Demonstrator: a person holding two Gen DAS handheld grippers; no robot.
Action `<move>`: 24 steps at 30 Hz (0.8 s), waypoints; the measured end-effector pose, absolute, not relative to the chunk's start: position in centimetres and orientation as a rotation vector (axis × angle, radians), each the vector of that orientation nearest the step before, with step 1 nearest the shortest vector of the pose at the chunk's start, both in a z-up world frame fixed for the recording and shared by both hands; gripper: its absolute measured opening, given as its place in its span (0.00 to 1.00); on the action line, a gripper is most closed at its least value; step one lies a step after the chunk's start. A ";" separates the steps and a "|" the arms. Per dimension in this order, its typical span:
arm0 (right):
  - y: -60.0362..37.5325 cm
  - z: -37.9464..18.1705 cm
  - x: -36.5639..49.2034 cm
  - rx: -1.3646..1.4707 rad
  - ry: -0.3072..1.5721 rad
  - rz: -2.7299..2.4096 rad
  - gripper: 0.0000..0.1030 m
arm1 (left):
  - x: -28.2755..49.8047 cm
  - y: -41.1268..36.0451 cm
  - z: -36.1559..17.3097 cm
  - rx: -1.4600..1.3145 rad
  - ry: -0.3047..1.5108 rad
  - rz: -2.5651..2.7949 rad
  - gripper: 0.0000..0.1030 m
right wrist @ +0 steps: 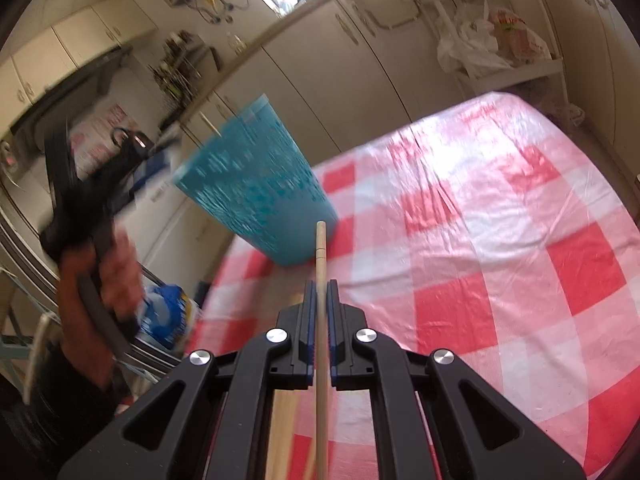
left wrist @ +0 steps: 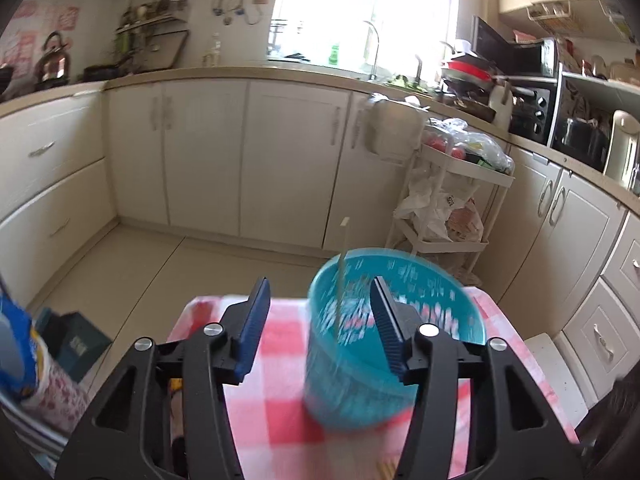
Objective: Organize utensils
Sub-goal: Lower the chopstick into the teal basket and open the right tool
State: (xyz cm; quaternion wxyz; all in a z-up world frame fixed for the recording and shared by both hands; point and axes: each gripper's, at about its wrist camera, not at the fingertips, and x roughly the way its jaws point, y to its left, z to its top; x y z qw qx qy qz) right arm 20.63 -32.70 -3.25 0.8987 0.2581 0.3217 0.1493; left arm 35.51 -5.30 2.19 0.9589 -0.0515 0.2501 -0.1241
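Note:
A teal perforated utensil cup [left wrist: 360, 344] stands on the red-and-white checked tablecloth [left wrist: 276, 380], with one chopstick [left wrist: 342, 256] standing in it. My left gripper [left wrist: 320, 312] is open, its jaws just in front of the cup's near side, the right finger [left wrist: 386, 320] over the cup's rim. In the right wrist view the cup [right wrist: 256, 188] appears blurred at the table's left edge. My right gripper [right wrist: 320, 292] is shut on a wooden chopstick [right wrist: 321, 272] that points toward the cup's base. More wooden sticks [right wrist: 284, 432] lie under the gripper.
The cloth [right wrist: 480, 220] spreads out to the right of the cup. The left hand with its gripper [right wrist: 92, 216] shows at the left of the right wrist view. A blue-and-white package [right wrist: 168, 316] sits beside the table. A white trolley [left wrist: 452, 200] and cabinets stand beyond.

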 end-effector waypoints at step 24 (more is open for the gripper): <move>-23.4 12.8 39.7 0.367 0.355 0.216 0.06 | 25.5 -0.1 -10.9 -0.339 0.772 -0.297 0.61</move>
